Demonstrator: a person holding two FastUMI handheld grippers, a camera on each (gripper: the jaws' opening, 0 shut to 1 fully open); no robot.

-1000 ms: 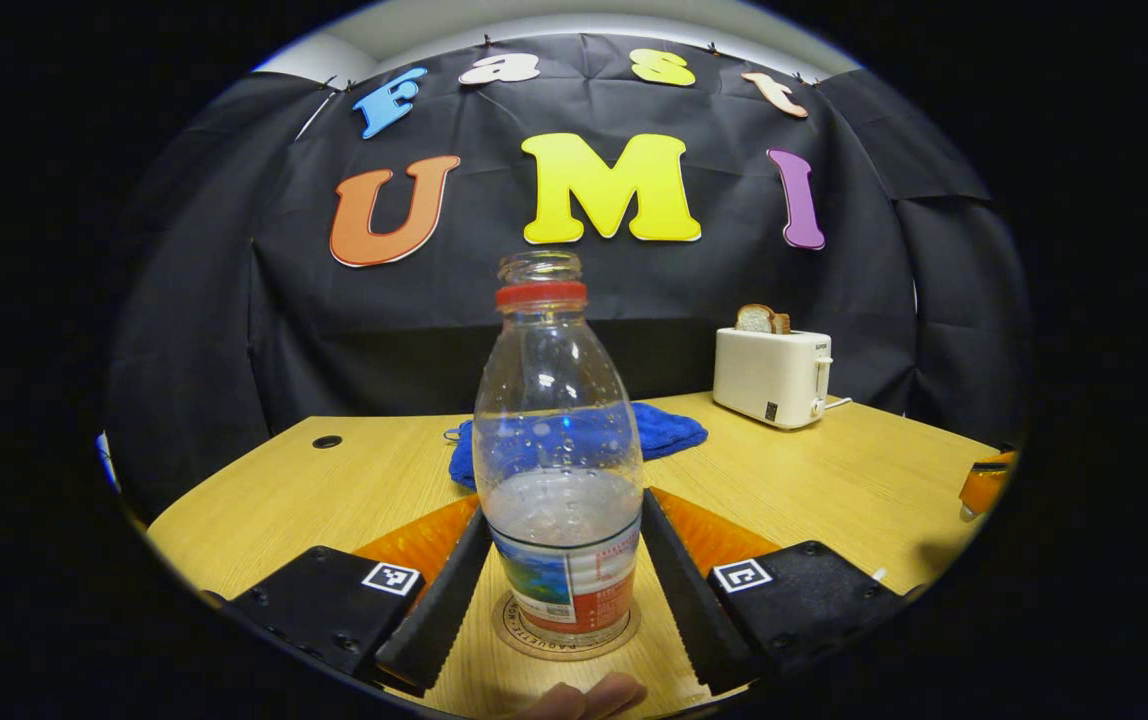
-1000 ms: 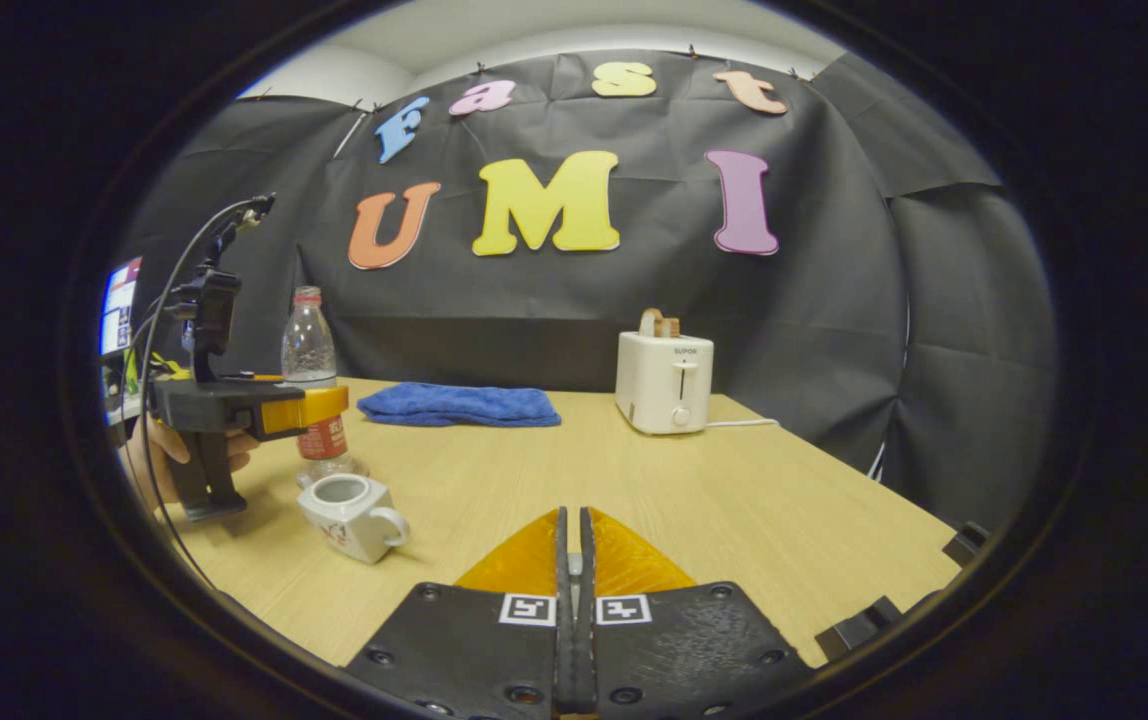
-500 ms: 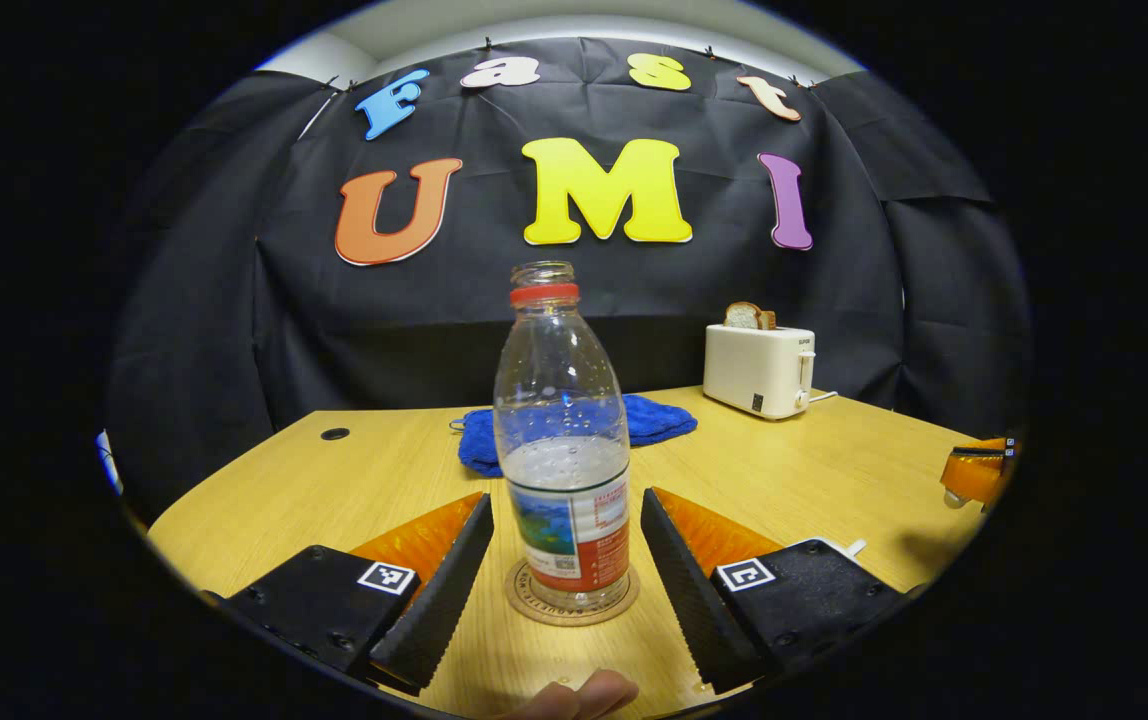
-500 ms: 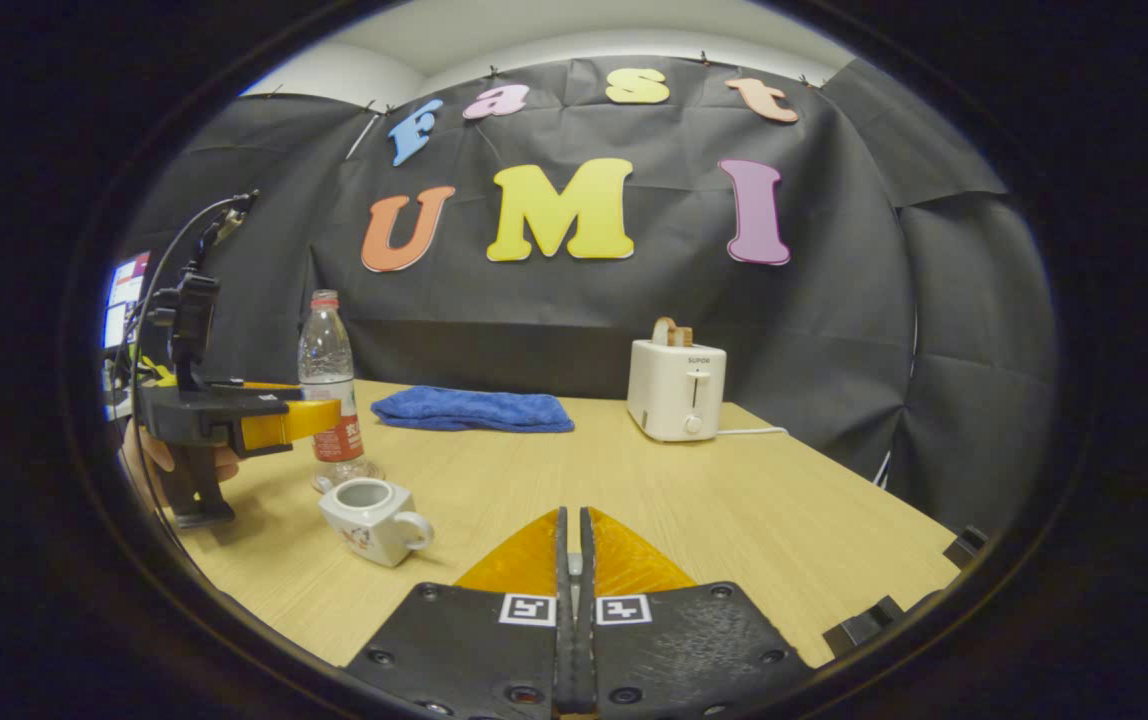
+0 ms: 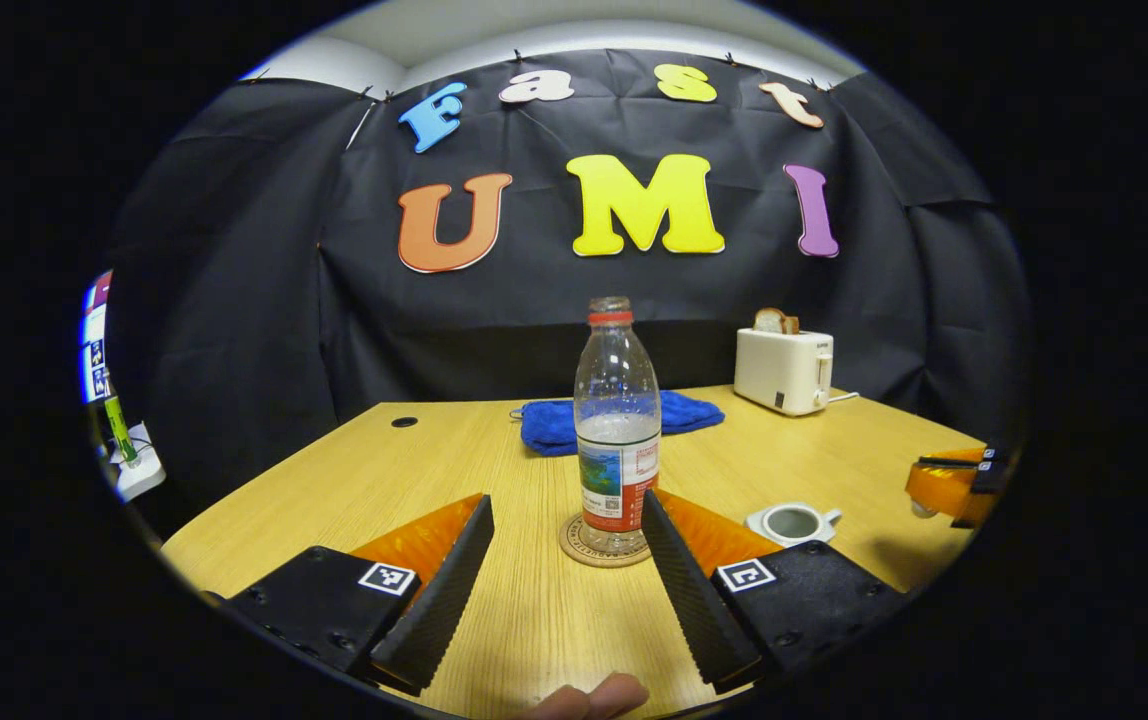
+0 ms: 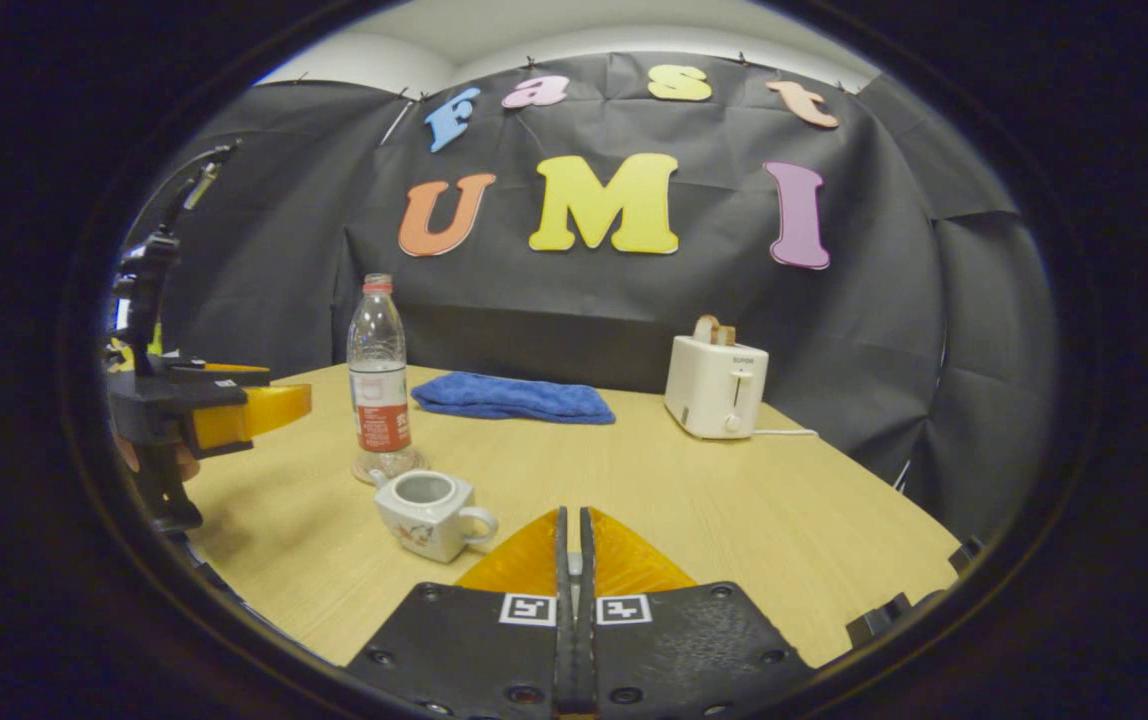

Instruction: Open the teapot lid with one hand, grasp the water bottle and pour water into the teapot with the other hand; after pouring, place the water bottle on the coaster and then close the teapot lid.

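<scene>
The left gripper [image 5: 566, 520] had drawn back, jaws spread, from the water bottle [image 5: 618, 425] standing on its coaster [image 5: 574, 540]; the right gripper [image 6: 572, 570] kept its jaws pressed together.

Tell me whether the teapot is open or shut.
Open: the teapot has no lid on; its round mouth gapes, seen from both views.

Brand mark on toaster [image 6: 716, 386], unreadable
</scene>
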